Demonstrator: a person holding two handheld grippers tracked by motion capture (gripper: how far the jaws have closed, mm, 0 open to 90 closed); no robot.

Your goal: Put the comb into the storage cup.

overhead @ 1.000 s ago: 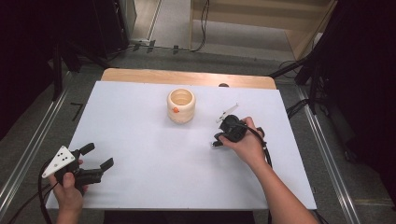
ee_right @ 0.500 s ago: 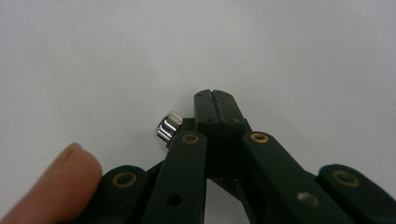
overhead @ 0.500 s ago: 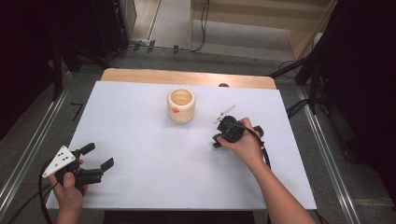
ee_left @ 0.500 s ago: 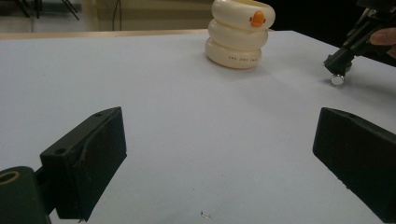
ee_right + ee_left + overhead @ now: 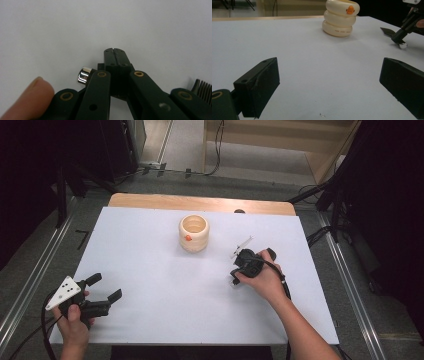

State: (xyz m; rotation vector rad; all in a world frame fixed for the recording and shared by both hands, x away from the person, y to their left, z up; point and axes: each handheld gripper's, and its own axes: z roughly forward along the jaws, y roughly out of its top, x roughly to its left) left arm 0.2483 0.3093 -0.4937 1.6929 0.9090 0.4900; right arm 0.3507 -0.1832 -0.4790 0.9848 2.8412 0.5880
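While right gripper [image 5: 115, 51] sits clamped empty, tips down on table [image 5: 150, 245], cup [image 5: 194, 232] ahead-left: open jaws first, approach rim level. Left gripper [image 5: 329, 82] wide open, empty.

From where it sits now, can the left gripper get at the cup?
Probably yes. The left gripper is open, with its jaws wide apart, and only bare white table lies between it and the cup. The right gripper sits off to the cup's other side, out of that path.

Cream ringed cup [image 5: 194, 233], upright, orange duck-bill mark, mid-table
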